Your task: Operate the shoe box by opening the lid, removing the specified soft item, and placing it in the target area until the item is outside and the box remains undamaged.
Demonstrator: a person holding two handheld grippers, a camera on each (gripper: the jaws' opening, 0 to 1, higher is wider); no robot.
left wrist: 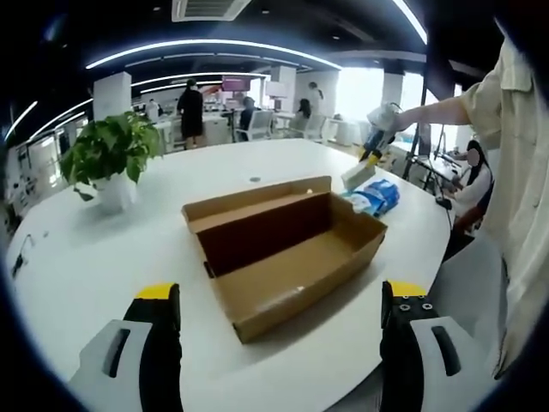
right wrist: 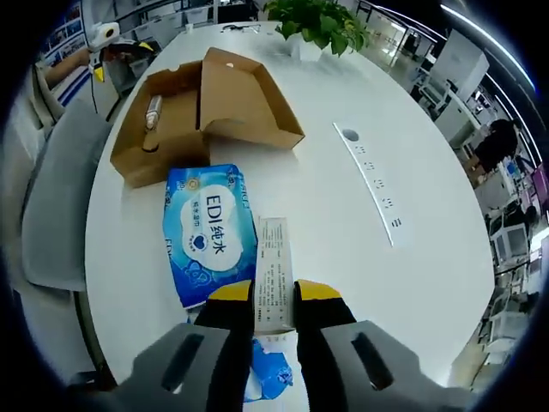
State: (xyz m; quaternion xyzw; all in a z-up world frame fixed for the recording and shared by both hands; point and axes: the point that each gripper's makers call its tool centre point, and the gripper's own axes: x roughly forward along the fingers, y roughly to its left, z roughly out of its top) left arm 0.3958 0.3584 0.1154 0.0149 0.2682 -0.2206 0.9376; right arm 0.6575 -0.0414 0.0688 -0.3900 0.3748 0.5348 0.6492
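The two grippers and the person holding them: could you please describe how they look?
The left gripper has black jaws with yellow tips on grey bodies with dark slots. The right gripper matches: black jaws, yellow tips, grey bodies. The person wears a pale beige short-sleeved shirt.

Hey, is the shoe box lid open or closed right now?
Open. The cardboard shoe box sits on the white table with its lid swung back, baring the inside; the right gripper view shows the lid raised too.

The right gripper (right wrist: 273, 296) jaws pinch a slim white packet (right wrist: 274, 270) beside a blue wipes pack (right wrist: 209, 232).
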